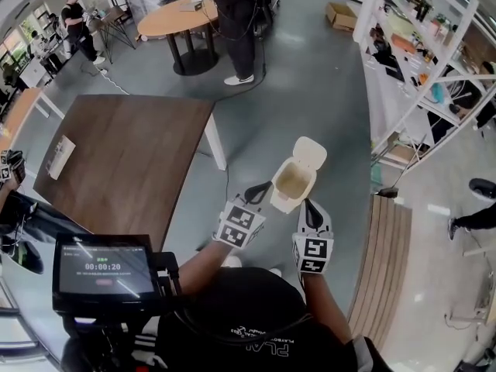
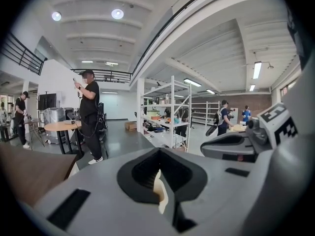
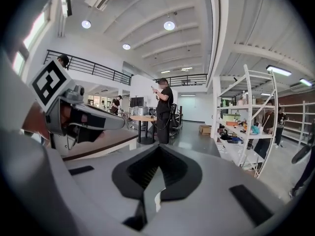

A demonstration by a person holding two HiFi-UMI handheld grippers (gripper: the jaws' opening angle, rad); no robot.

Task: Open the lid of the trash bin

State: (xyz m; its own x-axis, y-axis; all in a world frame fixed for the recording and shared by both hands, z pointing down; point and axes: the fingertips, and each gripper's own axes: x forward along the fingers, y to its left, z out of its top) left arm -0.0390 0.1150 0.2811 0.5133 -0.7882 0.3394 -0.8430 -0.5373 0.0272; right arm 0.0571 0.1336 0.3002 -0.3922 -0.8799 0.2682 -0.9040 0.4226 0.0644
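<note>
- Evidently both are closed and empty: the left gripper (image 1: pixel 266 187) and right gripper (image 1: pixel 308 204) each have their jaws pressed together on nothing.
- Both are held low, side by side, tips aimed at 12 o'clock.
- The trash bin (image 1: pixel 291 186) stands on the floor just beyond them, its lid (image 1: pixel 310 153) tipped up at 1 o'clock.
- Opening looks done, so the next move probably calls only for drawing clear.

I log left gripper (image 1: pixel 260 191), right gripper (image 1: pixel 308 208): pale grey shells, black tapered jaws. On them left marker cube (image 1: pixel 238 227), right marker cube (image 1: pixel 313 253): white, black square codes. Wearer's top (image 1: pixel 256 316) black, white lettering printed. Black screen unit (image 1: pixel 103 273), timer digits lit.
</note>
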